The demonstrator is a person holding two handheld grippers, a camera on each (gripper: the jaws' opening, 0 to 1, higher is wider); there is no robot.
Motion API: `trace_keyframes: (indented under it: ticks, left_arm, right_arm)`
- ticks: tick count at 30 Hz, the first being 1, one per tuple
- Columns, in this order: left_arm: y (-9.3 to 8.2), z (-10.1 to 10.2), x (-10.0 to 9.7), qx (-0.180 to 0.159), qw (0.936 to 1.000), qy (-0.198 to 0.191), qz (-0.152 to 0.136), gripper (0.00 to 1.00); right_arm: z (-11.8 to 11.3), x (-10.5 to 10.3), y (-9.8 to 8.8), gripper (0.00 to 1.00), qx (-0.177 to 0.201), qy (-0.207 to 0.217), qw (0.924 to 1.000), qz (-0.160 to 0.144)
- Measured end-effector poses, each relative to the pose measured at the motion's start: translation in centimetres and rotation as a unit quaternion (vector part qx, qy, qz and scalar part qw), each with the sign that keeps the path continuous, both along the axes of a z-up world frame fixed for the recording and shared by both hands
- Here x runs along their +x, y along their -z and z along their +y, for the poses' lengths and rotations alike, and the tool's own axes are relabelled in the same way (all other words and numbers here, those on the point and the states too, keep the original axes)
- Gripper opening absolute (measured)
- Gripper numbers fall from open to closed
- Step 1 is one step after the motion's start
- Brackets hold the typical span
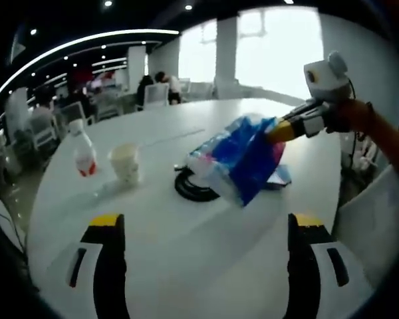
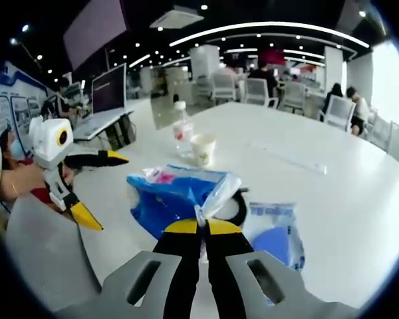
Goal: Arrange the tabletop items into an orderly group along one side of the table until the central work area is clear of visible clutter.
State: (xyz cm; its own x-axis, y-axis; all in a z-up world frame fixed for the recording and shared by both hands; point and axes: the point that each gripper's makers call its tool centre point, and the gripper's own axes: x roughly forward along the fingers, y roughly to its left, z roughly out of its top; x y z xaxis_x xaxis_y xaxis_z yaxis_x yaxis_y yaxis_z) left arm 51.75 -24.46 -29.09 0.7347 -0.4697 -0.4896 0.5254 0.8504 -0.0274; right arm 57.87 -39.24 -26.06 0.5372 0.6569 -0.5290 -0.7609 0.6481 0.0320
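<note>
A blue plastic-wrapped tissue pack (image 1: 243, 163) hangs tilted just above the white round table (image 1: 186, 259). My right gripper (image 1: 279, 129) comes in from the right and pinches the pack's upper corner. In the right gripper view the jaws (image 2: 201, 226) are shut on the pack's (image 2: 169, 196) clear wrap. My left gripper (image 1: 206, 220) is open near the table edge, nothing between its jaws; it also shows open at the left (image 2: 103, 188). A clear bottle (image 1: 84, 154) (image 2: 181, 129) and a paper cup (image 1: 125, 161) (image 2: 203, 149) stand side by side.
A black coiled cable (image 1: 193, 187) (image 2: 238, 209) lies under the held pack. A smaller blue-and-white packet (image 2: 276, 232) (image 1: 280, 176) lies flat beside it. Chairs (image 2: 259, 90) and seated people ring the far tables. A person's sleeve (image 1: 386, 136) is behind the right gripper.
</note>
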Motion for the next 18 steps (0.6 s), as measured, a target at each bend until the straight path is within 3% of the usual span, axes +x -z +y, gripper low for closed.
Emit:
trace_keyframes:
  ticks: [18]
  left_arm:
    - [0.7, 0.5, -0.1, 0.008, 0.9999, -0.002, 0.01, 0.99]
  right_arm:
    - [-5.7, 4.4, -1.5, 0.03, -0.008, 0.049, 0.9986, -0.016]
